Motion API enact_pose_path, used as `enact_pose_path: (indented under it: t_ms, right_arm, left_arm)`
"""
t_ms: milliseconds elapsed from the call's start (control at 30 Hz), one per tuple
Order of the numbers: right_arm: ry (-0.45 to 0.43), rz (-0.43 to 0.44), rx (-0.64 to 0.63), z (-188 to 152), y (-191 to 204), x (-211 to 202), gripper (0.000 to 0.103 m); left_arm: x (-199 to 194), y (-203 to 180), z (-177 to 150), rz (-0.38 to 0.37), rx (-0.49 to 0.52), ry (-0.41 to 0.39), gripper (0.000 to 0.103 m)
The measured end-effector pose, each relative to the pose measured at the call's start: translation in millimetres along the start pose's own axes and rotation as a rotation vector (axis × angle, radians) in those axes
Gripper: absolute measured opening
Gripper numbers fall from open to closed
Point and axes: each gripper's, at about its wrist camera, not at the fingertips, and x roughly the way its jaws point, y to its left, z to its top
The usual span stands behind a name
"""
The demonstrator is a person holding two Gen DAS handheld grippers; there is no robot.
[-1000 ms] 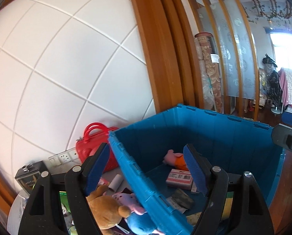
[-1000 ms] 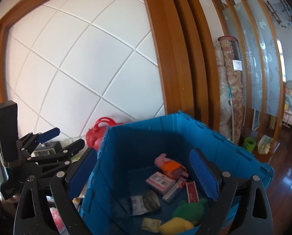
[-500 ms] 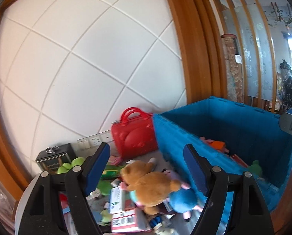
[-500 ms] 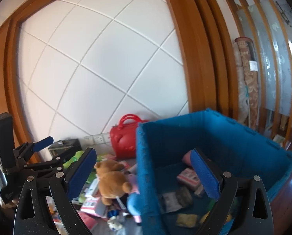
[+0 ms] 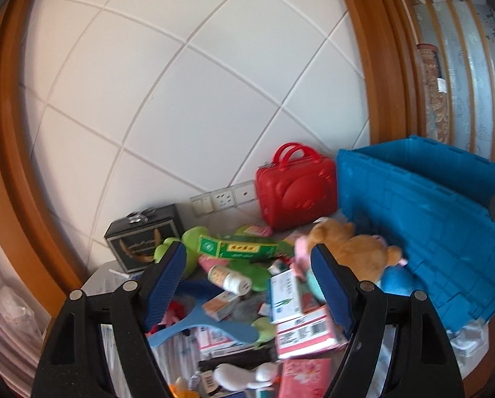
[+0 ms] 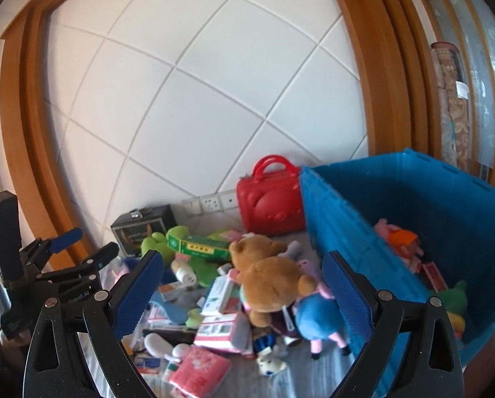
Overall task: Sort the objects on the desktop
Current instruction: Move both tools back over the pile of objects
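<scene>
Left wrist view: left gripper (image 5: 247, 275) is held open and empty above a pile of boxes, with a brown teddy bear (image 5: 357, 248) beside the blue crate (image 5: 446, 225). Right wrist view: right gripper (image 6: 244, 287) is spread open, nothing gripped; 1 red case (image 6: 270, 205) is set against the wall.

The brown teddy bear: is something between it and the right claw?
Nothing visible. The right claw is open and empty, and the brown teddy bear lies on top of the pile, beside the blue bin, with open air in front.
</scene>
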Motion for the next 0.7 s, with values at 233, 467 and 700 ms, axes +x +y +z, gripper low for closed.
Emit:
enact_pose_path:
  t_ms: [233, 467, 700]
  right_arm:
    - [0.099, 0.027, -0.060, -21.7, 32.2, 36.7, 0.098]
    - [0.263, 0.087, -0.140, -61.6, 43.8, 91.9, 0.098]
    - [0.501, 0.195, -0.190, -120.1, 53.4, 168.3, 0.098]
  left_arm:
    - [17.0, 58.5, -44.9, 0.103, -0.014, 0.044, 0.077]
    - [34.8, 115.7, -91.5, 0.179, -0.081, 0.151, 0.077]
    - [55.4, 130.2, -134.6, 0.179, -0.099, 0.255, 0.077]
